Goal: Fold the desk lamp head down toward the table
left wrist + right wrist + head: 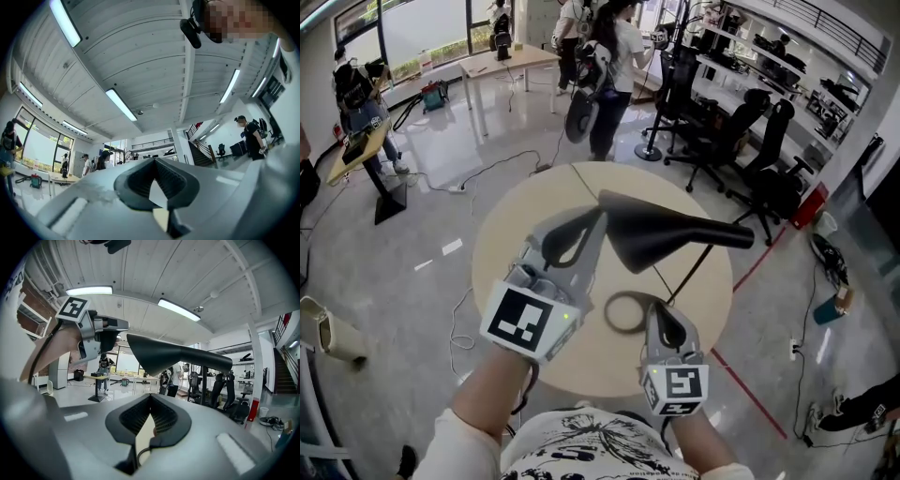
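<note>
A black desk lamp stands on the round beige table [511,234]. Its cone-shaped head [661,239] lies about level above a thin slanted pole [684,279] and a ring base [619,314]. My left gripper [600,217] is shut, with its tips against the head's left edge. Its own view shows only ceiling beyond the closed left gripper [152,161]. My right gripper [661,307] is shut and sits low at the ring's right side. In the right gripper view the lamp head [161,357] hangs above the closed right gripper [150,397], with the left gripper's marker cube [75,308] beside it.
The table's near edge is at my body, and its far edge drops to grey floor. Black office chairs [722,141] stand at the back right, and people [609,66] stand behind the table. Cables [502,164] and a red line [750,389] run across the floor.
</note>
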Available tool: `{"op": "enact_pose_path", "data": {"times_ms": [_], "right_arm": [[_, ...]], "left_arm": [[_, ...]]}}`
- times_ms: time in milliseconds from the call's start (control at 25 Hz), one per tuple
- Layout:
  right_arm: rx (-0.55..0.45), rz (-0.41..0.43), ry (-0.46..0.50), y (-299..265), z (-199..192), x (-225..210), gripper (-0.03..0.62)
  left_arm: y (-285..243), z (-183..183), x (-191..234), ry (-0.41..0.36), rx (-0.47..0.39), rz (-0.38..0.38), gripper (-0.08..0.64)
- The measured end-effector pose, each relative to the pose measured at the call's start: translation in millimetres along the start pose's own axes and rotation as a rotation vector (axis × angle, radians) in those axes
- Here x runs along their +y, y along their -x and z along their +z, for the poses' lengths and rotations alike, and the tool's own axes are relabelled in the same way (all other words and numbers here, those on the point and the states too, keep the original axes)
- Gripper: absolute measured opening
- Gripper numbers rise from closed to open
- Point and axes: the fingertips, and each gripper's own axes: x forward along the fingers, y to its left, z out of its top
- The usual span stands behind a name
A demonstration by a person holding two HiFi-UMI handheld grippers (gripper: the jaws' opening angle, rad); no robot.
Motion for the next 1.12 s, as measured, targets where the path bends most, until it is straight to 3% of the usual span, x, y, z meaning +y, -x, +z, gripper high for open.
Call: {"op": "enact_pose_path", "data": {"times_ms": [120, 480, 880, 1120], "right_arm": [[0.002, -0.003, 0.003, -2.8, -3.5, 6.8, 0.009], [0.03, -0.026, -0.005, -8.6, -11.7, 9.1, 0.009], [0.081, -0.05, 0.004, -4.4, -34.7, 6.5, 0.009], [0.124, -0.091, -0.005, 1.5, -52.6, -7.0, 0.009]], "left_arm": [[-1.4, -2.6, -0.6, -0.049, 0.0, 0.002, 0.004], [4.8, -26.2, 8.7, 0.02, 0.037, 0.006, 0.005], [27.5, -100.2, 0.7, 0.099, 0.21, -0.007, 0.005], [27.9, -138.9, -8.9, 0.178, 0.249, 0.007, 0.005]]}}
